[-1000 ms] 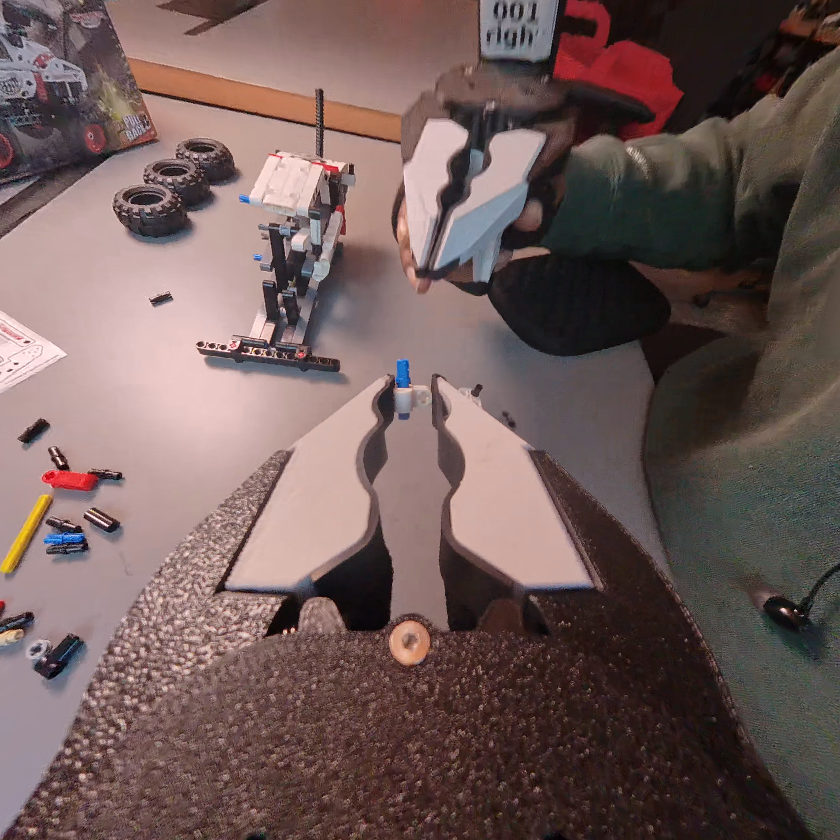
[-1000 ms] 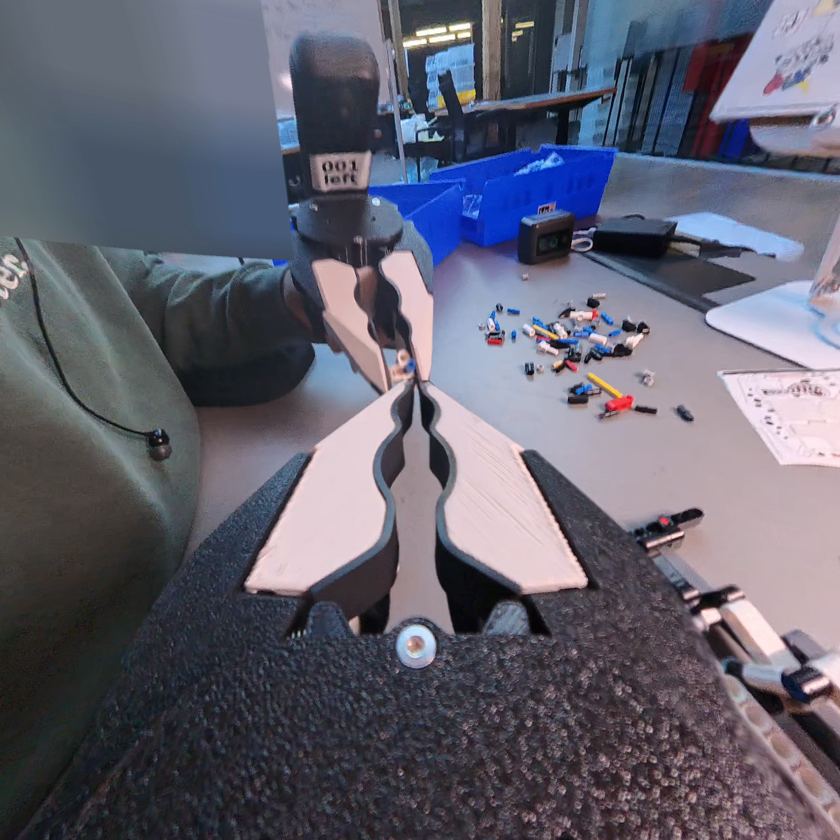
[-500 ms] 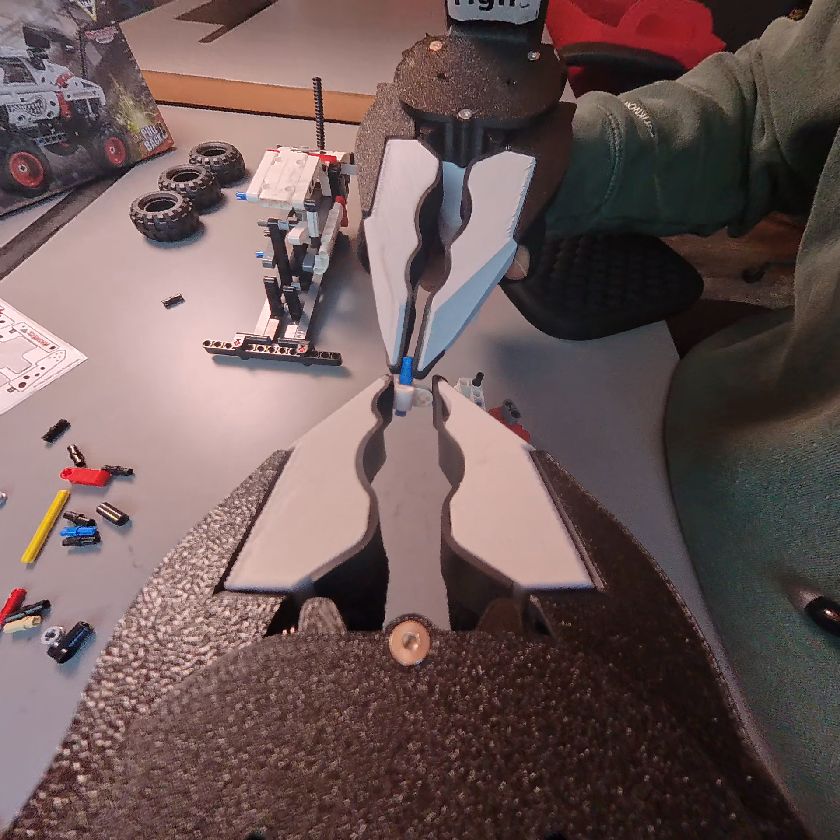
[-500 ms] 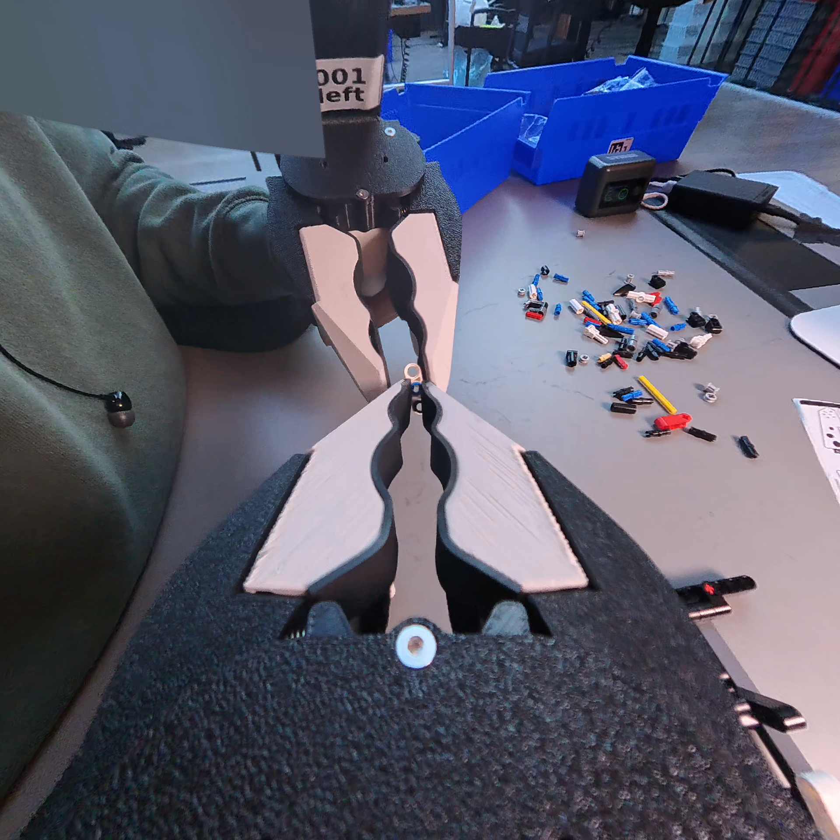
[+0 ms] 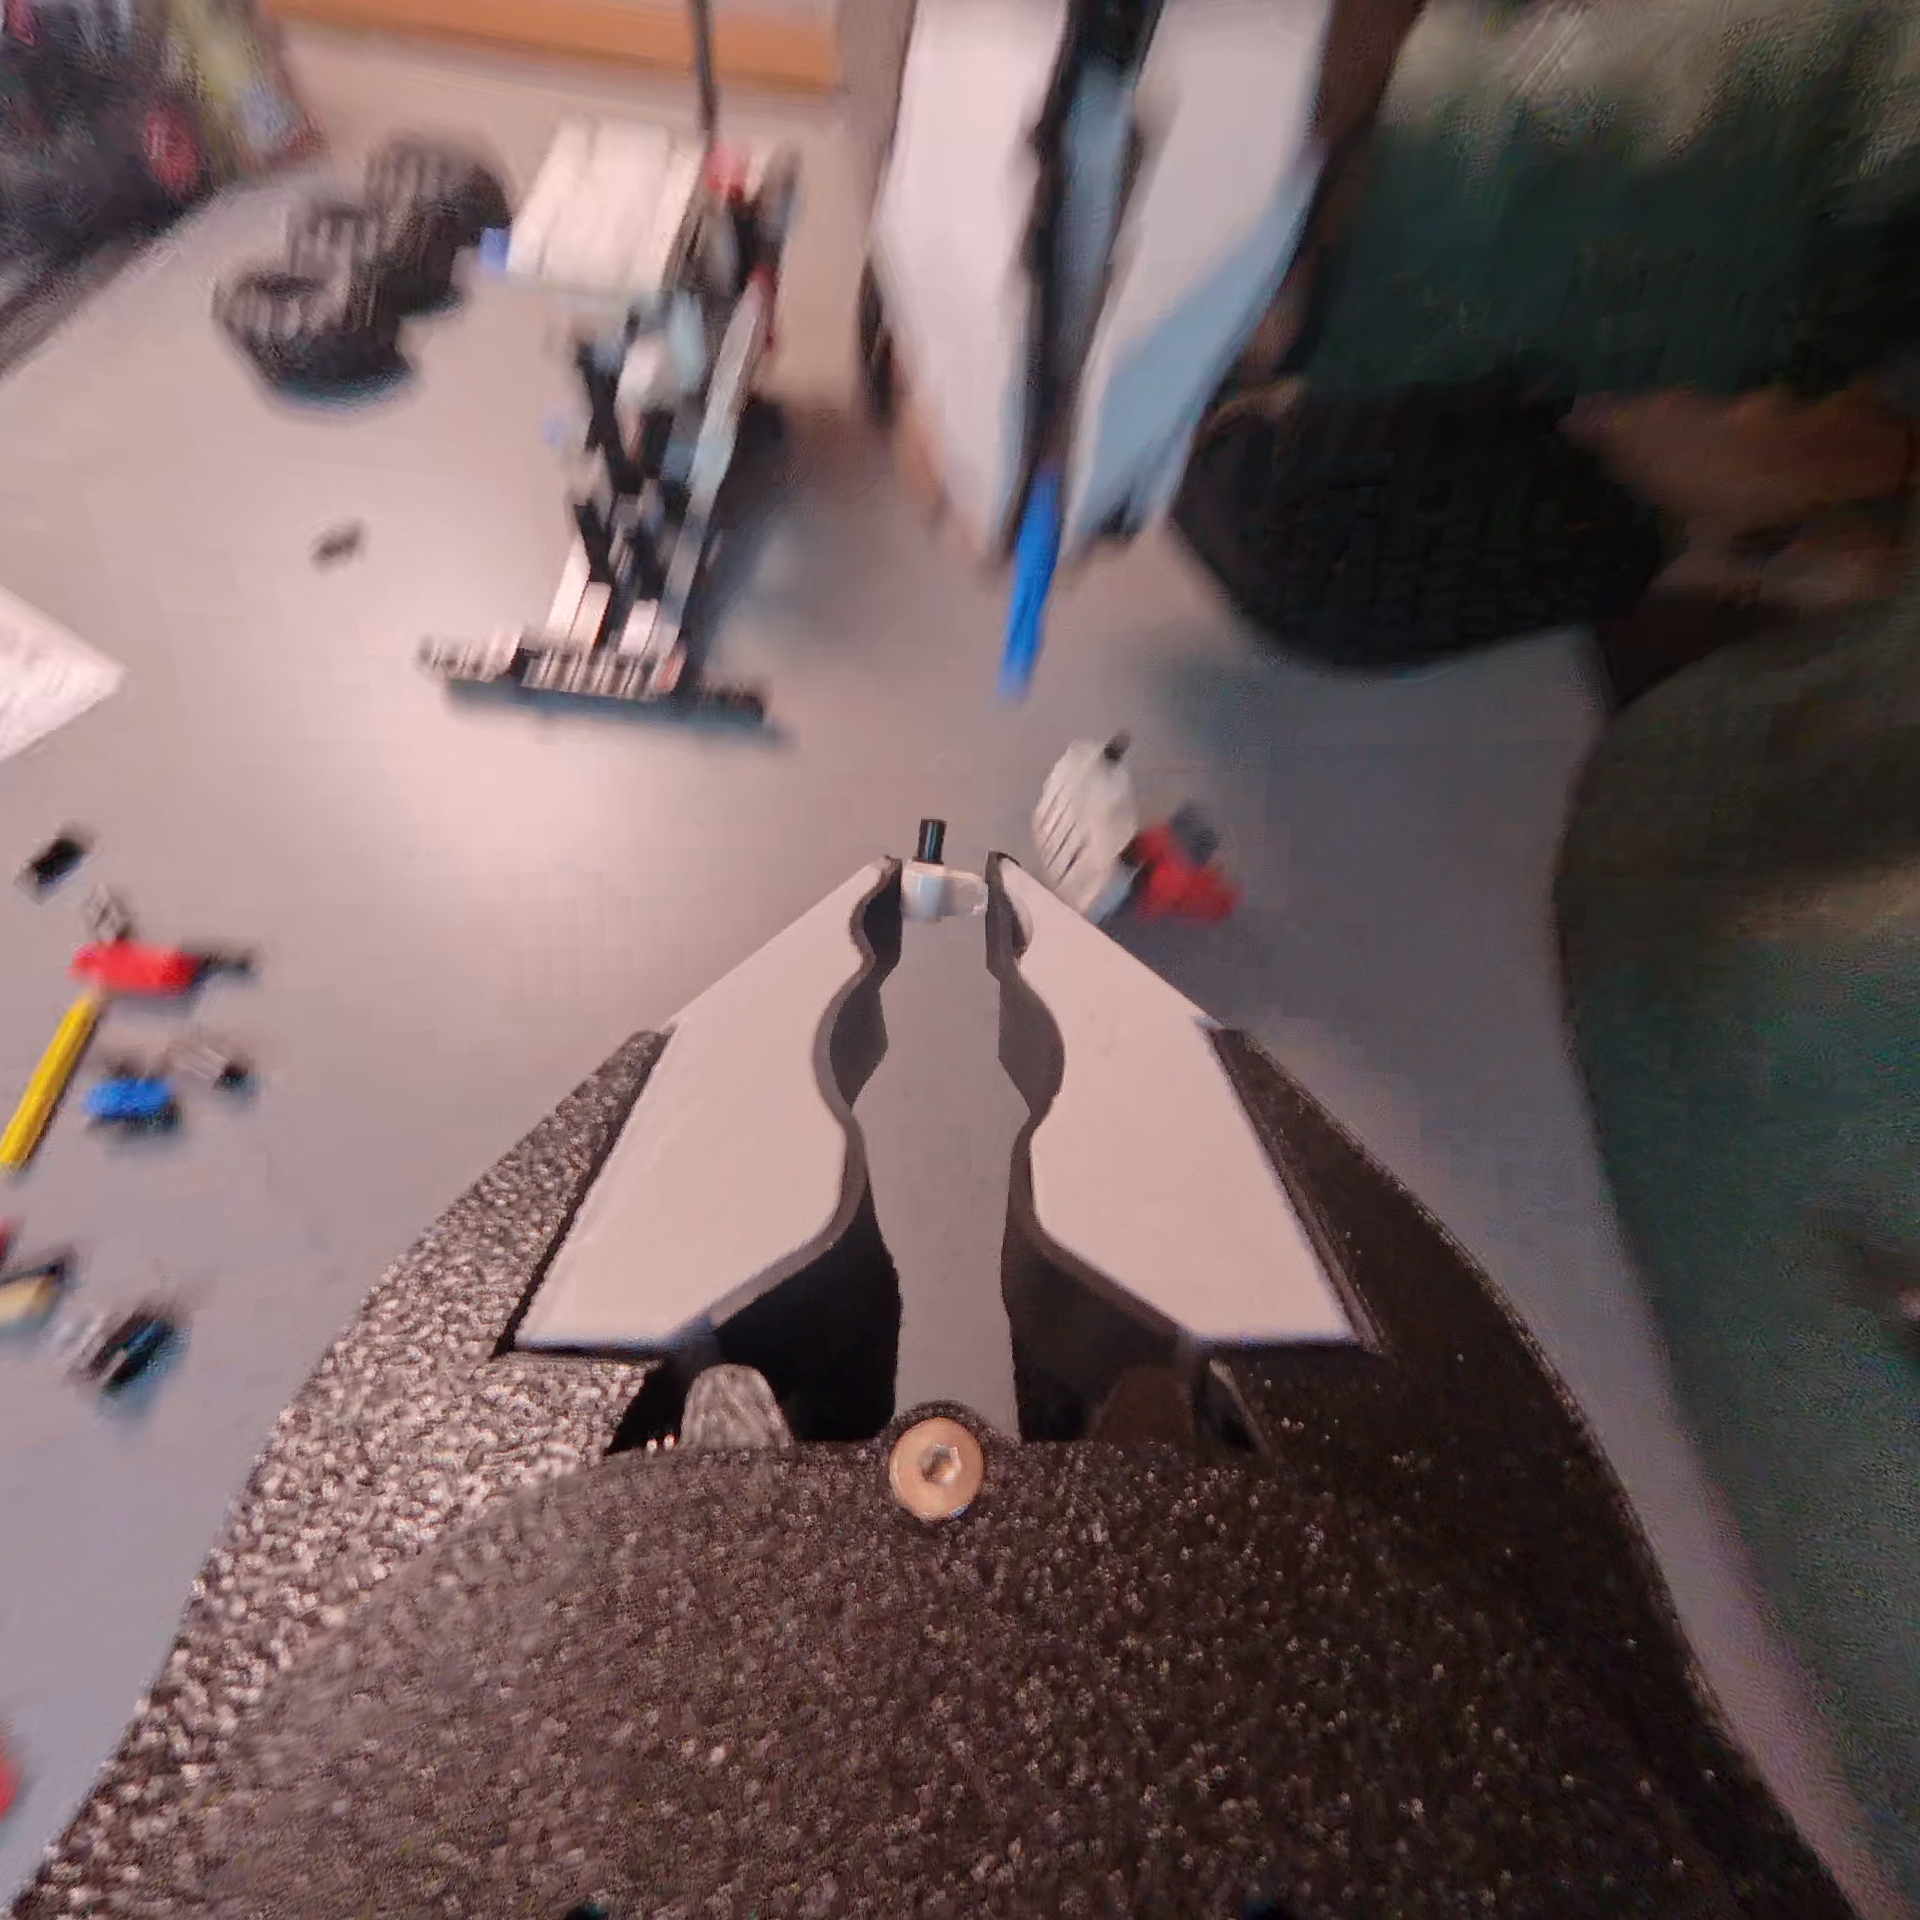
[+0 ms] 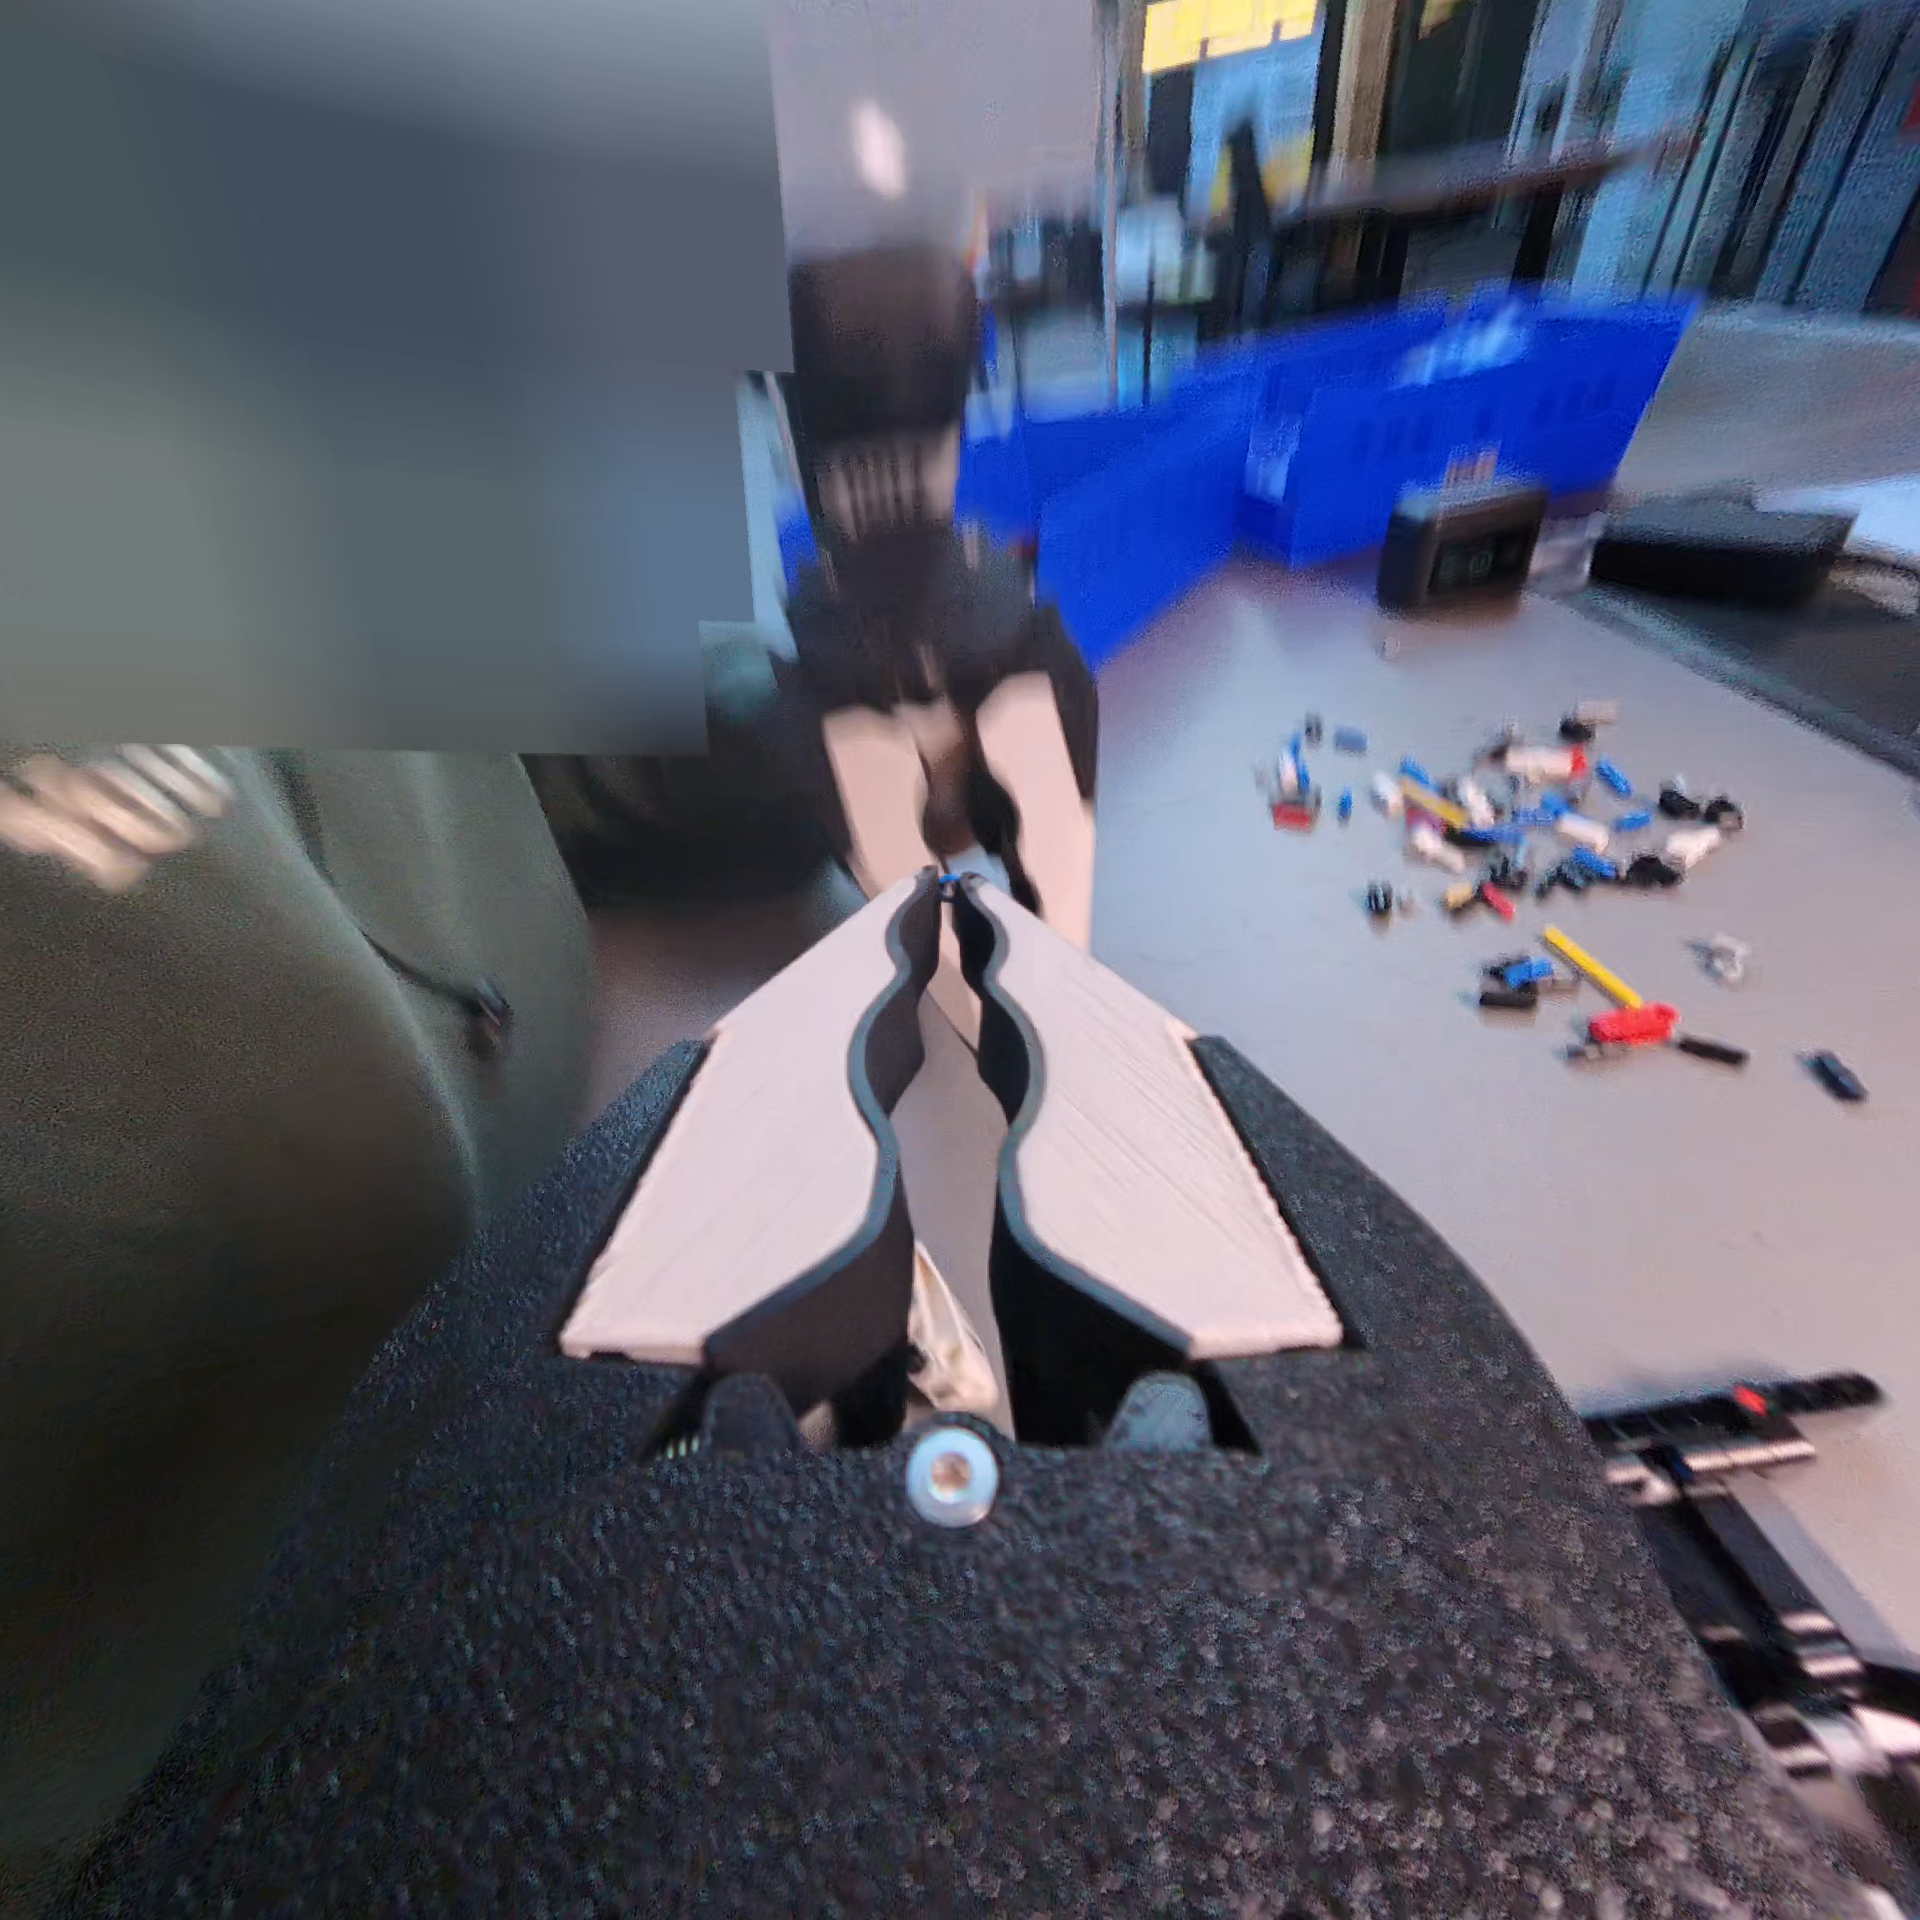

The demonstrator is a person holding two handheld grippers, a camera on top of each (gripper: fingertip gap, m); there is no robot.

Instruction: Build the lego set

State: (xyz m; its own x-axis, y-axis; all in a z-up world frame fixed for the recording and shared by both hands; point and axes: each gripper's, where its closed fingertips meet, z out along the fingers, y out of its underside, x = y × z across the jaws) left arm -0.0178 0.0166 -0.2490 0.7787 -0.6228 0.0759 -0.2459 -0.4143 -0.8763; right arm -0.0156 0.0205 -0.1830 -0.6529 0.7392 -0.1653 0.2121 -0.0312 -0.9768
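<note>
Left hand-held gripper (image 5: 940,883) clamped on small grey connector (image 5: 938,891); right hand-held gripper (image 6: 948,880) pinching blue pin (image 5: 1032,582) above connector. Risk: pin slipping, dropping onto bench (image 5: 416,883).

Quick headcount: two grippers, the left gripper (image 5: 940,873) and the right gripper (image 6: 948,881), two fingers each, one piece apiece: one small grey connector (image 5: 935,896) and one blue pin (image 5: 1034,582). One half-built model (image 5: 644,499) on the table. Black tyres (image 5: 312,312): at least two, too smeared to count properly. One yellow axle (image 6: 1590,966), one red piece (image 6: 1631,1023) right by it. Loose pile of small parts (image 6: 1507,821): a few dozen, not countable at this blur. Blue bins (image 6: 1351,457) look like two. One printed sheet (image 5: 42,675), one small black device (image 6: 1475,545).
</note>
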